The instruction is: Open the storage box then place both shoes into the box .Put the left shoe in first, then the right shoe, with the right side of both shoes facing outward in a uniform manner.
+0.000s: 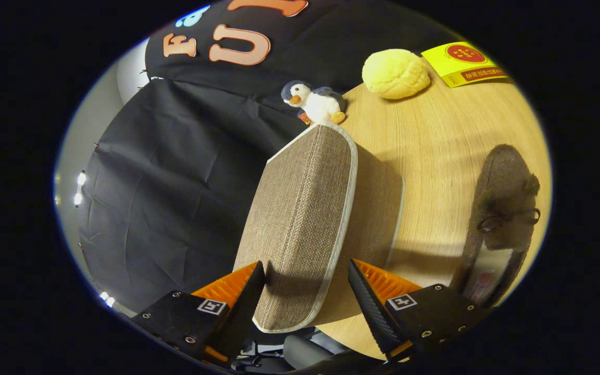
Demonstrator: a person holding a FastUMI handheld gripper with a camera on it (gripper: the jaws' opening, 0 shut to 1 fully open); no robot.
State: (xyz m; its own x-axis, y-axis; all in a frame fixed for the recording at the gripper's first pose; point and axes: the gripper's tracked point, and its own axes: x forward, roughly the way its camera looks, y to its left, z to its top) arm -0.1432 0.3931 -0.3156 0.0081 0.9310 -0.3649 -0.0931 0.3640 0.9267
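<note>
A brown woven storage box (305, 208) with pale grey trim stands on the wooden table (435, 135), its lid shut. My gripper (308, 291) is open and straddles the near edge of the lid. One finger lies against the lid's broad face, and the other stands a small gap off the trimmed edge. A brown fuzzy shoe (503, 208) with a small bow lies on the table beyond the far finger, apart from the box, its opening toward me.
Beyond the box, a small plush penguin (314, 102) sits at the table's edge. A yellow bun-shaped soft thing (395, 73) and a yellow card (464, 63) lie farther on. Black cloth hangs past the table edge.
</note>
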